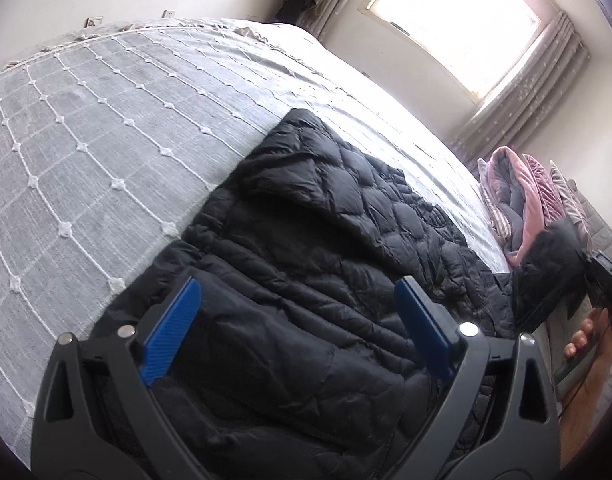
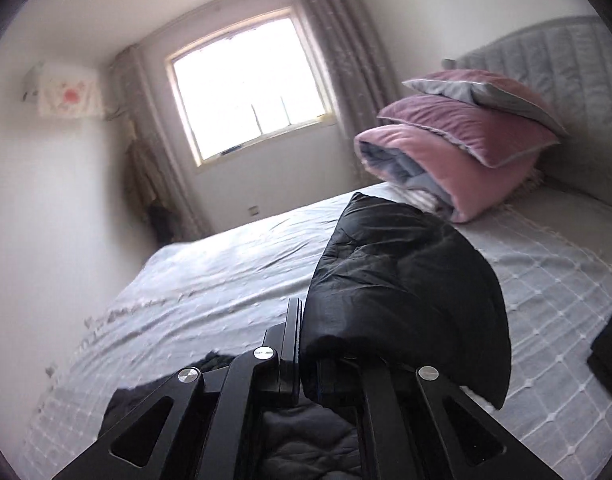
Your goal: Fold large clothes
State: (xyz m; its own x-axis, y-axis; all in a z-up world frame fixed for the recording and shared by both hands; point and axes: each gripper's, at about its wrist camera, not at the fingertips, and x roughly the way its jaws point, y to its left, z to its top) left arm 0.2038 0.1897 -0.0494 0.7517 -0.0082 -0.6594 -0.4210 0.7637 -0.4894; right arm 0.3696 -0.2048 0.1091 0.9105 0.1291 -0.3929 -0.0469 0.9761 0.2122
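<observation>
A black quilted puffer jacket (image 1: 325, 240) lies spread on the grey bedspread (image 1: 86, 140). My left gripper (image 1: 298, 300) is open, its blue pads (image 1: 172, 332) wide apart just above the jacket's near part, holding nothing. In the right wrist view my right gripper (image 2: 306, 344) is shut on a fold of the same black jacket (image 2: 405, 292) and holds it lifted above the bed; the bunched cloth hides the right finger. The right gripper and the hand holding it show at the right edge of the left wrist view (image 1: 601, 292).
Folded pink and grey quilts and pillows (image 2: 465, 140) are stacked at the grey headboard (image 2: 565, 64). A bright window (image 2: 246, 84) with curtains is on the far wall. The bedspread (image 2: 226, 272) spreads wide to the left of the jacket.
</observation>
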